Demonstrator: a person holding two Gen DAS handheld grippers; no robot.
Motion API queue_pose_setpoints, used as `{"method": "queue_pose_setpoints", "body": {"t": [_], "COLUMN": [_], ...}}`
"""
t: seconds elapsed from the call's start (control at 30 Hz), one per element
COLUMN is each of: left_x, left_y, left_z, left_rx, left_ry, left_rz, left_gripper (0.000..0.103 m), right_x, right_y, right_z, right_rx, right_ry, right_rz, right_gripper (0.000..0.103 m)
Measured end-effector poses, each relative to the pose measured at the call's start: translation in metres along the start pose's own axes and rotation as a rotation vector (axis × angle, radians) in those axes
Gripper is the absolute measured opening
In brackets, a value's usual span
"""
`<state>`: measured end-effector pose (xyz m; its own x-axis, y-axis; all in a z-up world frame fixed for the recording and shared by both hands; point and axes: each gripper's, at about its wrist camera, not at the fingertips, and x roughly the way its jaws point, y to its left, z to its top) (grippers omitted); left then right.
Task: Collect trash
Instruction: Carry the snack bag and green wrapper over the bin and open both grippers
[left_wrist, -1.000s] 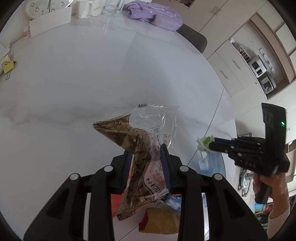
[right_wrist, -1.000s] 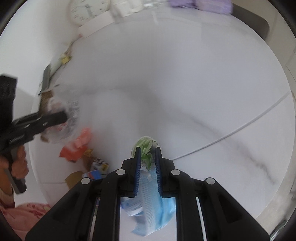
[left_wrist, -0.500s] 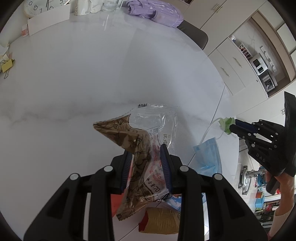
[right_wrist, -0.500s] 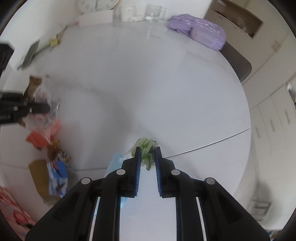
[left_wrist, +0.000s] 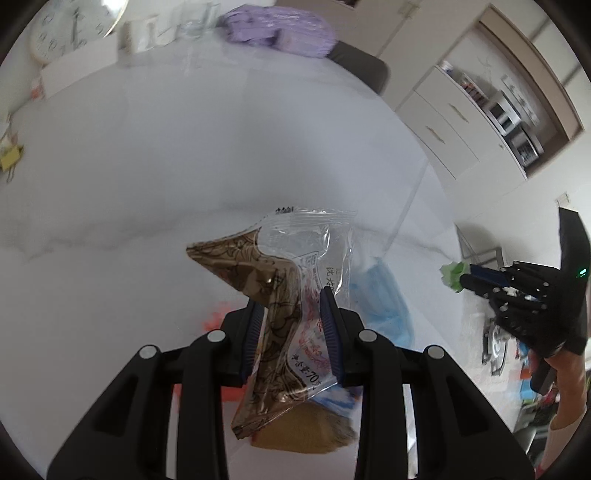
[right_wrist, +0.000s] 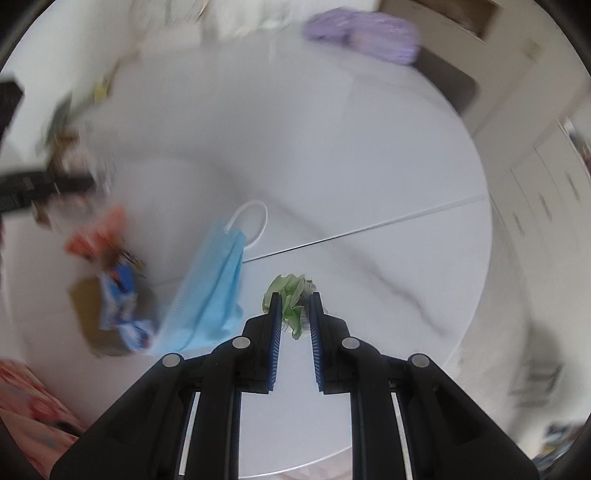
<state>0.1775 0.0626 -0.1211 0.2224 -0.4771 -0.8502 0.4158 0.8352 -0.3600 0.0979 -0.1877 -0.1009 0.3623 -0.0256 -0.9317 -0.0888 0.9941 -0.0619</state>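
Snack wrapper (left_wrist: 291, 295), crumpled, brown-and-clear

home dining area, marble table (left_wrist: 147, 166), wall clock (left_wrist: 70, 33), kitchen cabinets (left_wrist: 454, 122)

1. A crumpled snack wrapper (left_wrist: 291, 314), brown-patterned with a clear end, stands pinched in the left tool (left_wrist: 291, 317).
2. A small green crumpled wrapper (right_wrist: 291, 302) sits clamped in the right tool (right_wrist: 294, 314).
3. A blue face mask (right_wrist: 210, 291) lies flat on the white surface (right_wrist: 332, 147).
4. Red, blue and tan wrappers (right_wrist: 114, 288) lie bunched left of the mask.
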Motion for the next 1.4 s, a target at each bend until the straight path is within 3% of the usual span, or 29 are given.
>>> {"method": "queue_pose_setpoints", "body": {"t": [0.23,0.47,0.6,0.77,0.87,0.93,1.0,1.07,1.4], "left_x": [-0.003,0.045,0.085,0.138,0.156,0.165,0.162,0.157,0.105], "left_y": [-0.101,-0.253,-0.325,-0.382,-0.400,-0.408,-0.410,-0.410,-0.396], "left_z": [-0.026,-0.094,-0.137,-0.184,-0.200,-0.209,-0.213,-0.210,-0.177], "left_rx": [0.157,0.428,0.571,0.686,0.701,0.720,0.701,0.688,0.601], "left_ry": [0.058,0.214,0.275,0.355,0.379,0.405,0.399,0.388,0.306], "left_rz": [-0.096,-0.227,-0.216,-0.159,-0.127,-0.097,-0.091,-0.085,-0.033], "left_gripper": [0.030,0.030,0.032,0.033,0.043,0.054,0.073,0.079,0.090], "right_x": [-0.076,-0.114,-0.124,-0.120,-0.118,-0.115,-0.112,-0.110,-0.076], "right_y": [-0.045,-0.110,-0.129,-0.144,-0.150,-0.155,-0.159,-0.161,-0.161], "right_z": [-0.079,-0.212,-0.282,-0.332,-0.353,-0.364,-0.372,-0.376,-0.368], "right_rx": [0.249,0.504,0.600,0.668,0.700,0.713,0.719,0.720,0.692], "right_ry": [-0.125,-0.125,-0.106,-0.094,-0.095,-0.094,-0.090,-0.090,-0.068], "right_rz": [0.019,-0.058,-0.080,-0.073,-0.061,-0.048,-0.035,-0.025,0.057], "right_gripper": [0.016,0.016,0.016,0.016,0.016,0.016,0.016,0.016,0.016]}}
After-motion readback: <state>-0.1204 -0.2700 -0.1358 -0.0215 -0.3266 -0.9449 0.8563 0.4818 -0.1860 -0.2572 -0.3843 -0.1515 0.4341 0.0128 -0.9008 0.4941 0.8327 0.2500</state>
